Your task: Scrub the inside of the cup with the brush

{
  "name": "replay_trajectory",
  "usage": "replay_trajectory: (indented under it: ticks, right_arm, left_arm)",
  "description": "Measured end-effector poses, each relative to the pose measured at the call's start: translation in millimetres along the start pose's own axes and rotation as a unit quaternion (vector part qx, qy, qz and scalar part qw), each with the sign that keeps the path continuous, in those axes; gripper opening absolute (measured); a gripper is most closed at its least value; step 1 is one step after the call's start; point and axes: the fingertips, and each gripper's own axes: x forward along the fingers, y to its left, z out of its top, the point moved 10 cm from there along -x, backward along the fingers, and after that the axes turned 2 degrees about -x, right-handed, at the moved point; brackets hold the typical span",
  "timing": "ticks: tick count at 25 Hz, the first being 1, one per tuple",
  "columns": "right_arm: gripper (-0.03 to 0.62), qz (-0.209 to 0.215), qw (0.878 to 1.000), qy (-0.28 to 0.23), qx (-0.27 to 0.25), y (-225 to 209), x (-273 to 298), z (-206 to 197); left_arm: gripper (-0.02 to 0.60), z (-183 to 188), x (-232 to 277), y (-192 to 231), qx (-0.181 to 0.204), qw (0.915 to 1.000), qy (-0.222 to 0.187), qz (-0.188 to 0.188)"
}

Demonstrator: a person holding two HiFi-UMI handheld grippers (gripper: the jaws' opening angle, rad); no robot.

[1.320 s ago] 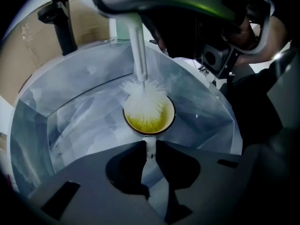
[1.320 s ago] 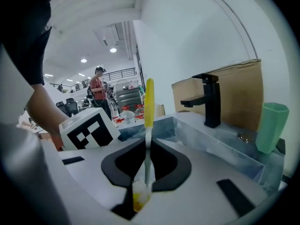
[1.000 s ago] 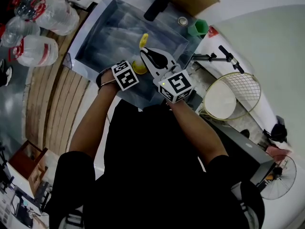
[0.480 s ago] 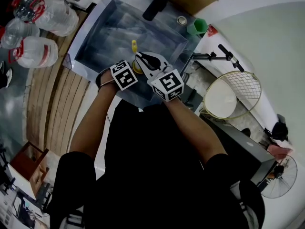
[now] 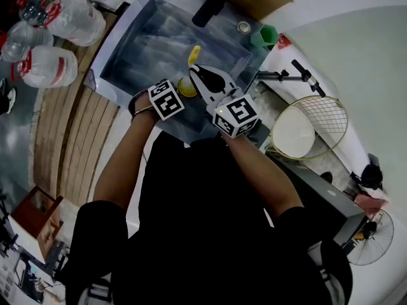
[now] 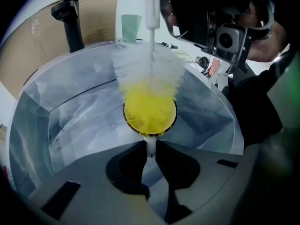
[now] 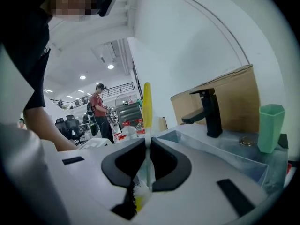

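Yellow, white and grey

The round yellow cup [image 6: 150, 114] was dark-rimmed; the long-handled bristle brush [image 6: 149, 67] was white, yellow at its handle end; the steel sink [image 6: 56, 116] was silver-grey.

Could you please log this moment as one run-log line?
phase: scrub | left gripper: shut on round yellow cup | right gripper: shut on white-bristled brush | bristles: inside cup, over grey sink

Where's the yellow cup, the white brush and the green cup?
Round yellow cup [image 6: 150, 124]: left gripper view, lower part of its inside.
White bristly brush [image 6: 149, 64]: left gripper view, bristles just above the cup's mouth.
Pale green plastic cup [image 7: 271, 125]: right gripper view, its side wall.
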Motion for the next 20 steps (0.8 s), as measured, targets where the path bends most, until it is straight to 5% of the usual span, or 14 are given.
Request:
replay_trajectory:
  ticks: [12, 20]
  right_arm:
    - [0.049, 0.006, 0.998, 0.057, -0.011, 7.4, -7.0, -39.8]
    - [0.048, 0.007, 1.0, 0.016, -0.005, 2.3, -21.0, 5.3]
  left_arm:
    - [0.071, 2.4, -0.8, -2.4, 0.003, 1.0, -0.007, 0.005]
    - [0.071, 1.9, 0.0, -0.7, -0.009, 0.9999, -0.009, 0.004]
